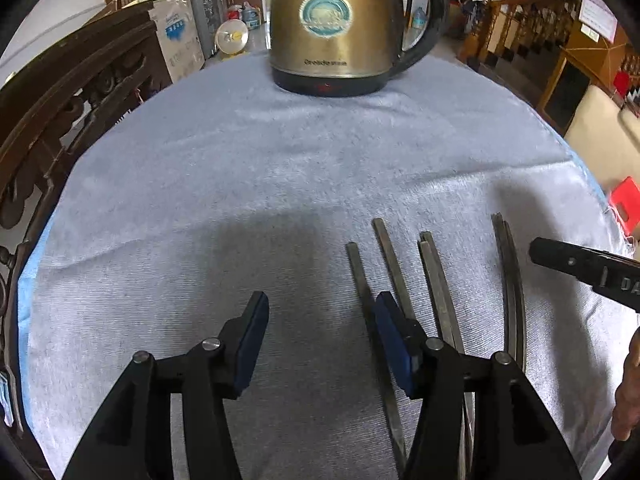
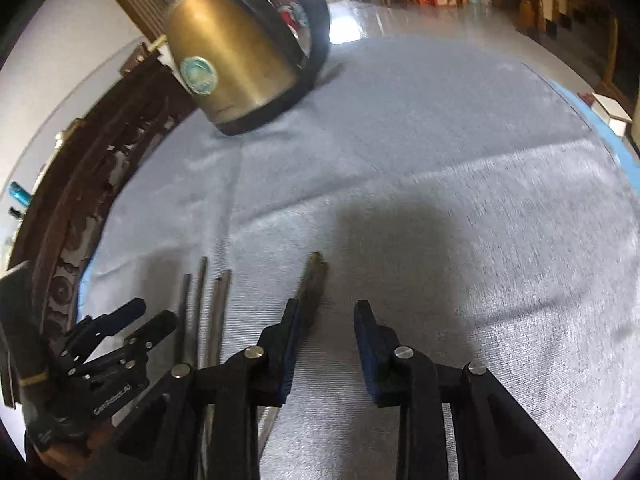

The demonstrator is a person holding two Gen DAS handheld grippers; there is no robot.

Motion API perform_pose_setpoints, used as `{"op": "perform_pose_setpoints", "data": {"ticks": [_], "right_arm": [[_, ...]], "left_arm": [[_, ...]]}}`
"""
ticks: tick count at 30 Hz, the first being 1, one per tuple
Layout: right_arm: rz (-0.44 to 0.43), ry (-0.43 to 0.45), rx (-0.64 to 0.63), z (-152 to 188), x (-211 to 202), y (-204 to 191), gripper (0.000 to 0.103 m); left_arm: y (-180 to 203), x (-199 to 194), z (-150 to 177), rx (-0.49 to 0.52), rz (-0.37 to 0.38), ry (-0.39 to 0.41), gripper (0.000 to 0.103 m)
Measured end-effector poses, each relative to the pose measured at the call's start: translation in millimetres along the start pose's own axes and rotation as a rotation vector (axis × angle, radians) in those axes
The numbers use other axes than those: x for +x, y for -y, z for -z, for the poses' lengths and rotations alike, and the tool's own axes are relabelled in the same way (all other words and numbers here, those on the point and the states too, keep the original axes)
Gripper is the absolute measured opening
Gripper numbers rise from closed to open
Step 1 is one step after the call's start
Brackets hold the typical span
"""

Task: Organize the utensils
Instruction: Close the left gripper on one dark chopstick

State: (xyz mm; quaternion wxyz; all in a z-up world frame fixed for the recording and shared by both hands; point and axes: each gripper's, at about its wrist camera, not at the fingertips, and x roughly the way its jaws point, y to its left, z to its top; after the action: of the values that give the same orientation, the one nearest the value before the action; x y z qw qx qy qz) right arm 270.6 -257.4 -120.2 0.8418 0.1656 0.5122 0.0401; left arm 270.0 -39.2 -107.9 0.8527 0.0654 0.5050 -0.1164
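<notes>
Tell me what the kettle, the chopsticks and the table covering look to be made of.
Kettle: brushed, gold-toned metal body, likely stainless steel, judging by its soft sheen; the handle and base look like black plastic.
Chopsticks: dark grey, square-ended sticks with a dull shine, probably metal, though dark wood cannot be ruled out.
Covering: pale blue-grey cloth with a fuzzy nap and creases, apparently a towel.

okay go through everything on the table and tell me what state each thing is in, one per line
Kettle: upright on the towel, at the far end.
Chopsticks: lying flat on the towel, loosely side by side, none gripped.
Towel: spread flat over the table.
Left gripper: open, empty, left of the chopsticks.
Right gripper: open, empty, beside the rightmost pair.
</notes>
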Motion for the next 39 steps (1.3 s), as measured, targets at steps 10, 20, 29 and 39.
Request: {"op": "perform_pose_setpoints", "data": {"ticks": [10, 20, 29, 39], "right_arm": [[0.105, 0.021, -0.161, -1, 15, -36, 0.027], [0.093, -0.119, -0.106, 3, -1, -20, 0.029], [0.217, -0.083, -0.215, 4, 5, -45, 0.025], [0.091, -0.015, -0.133, 17, -33, -17, 0.012]], "left_arm": [[-1, 3, 8, 0.016, -0.019, -0.012, 0.06], [-2, 20, -10, -0.018, -0.023, -0.042, 0.061], [3, 21, -17, 0.031, 0.0, -0.025, 0.036], [8, 7, 1, 0.094, 0.011, 0.013, 0.005]]}}
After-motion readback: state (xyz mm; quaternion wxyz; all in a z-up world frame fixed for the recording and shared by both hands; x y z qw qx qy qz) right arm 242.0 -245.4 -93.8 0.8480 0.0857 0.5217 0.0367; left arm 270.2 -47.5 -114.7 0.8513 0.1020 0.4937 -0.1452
